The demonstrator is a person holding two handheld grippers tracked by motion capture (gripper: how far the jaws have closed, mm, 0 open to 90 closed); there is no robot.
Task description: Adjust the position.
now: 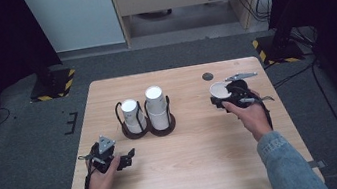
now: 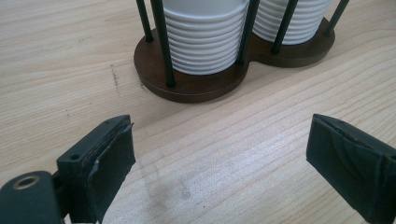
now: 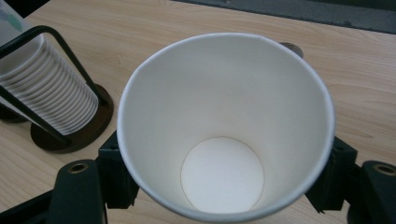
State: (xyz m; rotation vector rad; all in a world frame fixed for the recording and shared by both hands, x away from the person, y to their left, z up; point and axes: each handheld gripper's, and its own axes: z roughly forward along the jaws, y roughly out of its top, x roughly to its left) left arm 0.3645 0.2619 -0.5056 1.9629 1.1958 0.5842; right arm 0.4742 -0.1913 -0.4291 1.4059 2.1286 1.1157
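Note:
A white paper cup (image 1: pixel 220 90) (image 3: pixel 224 116) is tipped with its mouth toward the camera. My right gripper (image 1: pixel 222 97) (image 3: pixel 224 182) is shut on it, one pad pressing each side, over the right part of the table (image 1: pixel 192 166). My left gripper (image 1: pixel 128 157) (image 2: pixel 219 158) rests low near the front left with its jaws wide open and only bare wood between them. A dark double cup rack (image 1: pixel 148 127) (image 2: pixel 187 86) (image 3: pixel 70 130) stands mid-table. It holds two upside-down stacks of white cups, a shorter one (image 1: pixel 130 111) (image 2: pixel 205 32) and a taller one (image 1: pixel 155 104) (image 2: pixel 292 18).
A small dark round disc (image 1: pixel 207 76) (image 3: pixel 292 48) lies in the tabletop near the far edge, behind the held cup. Two stand bases with yellow-black stripes (image 1: pixel 54 85) (image 1: pixel 278 50) sit on the floor beyond the far corners.

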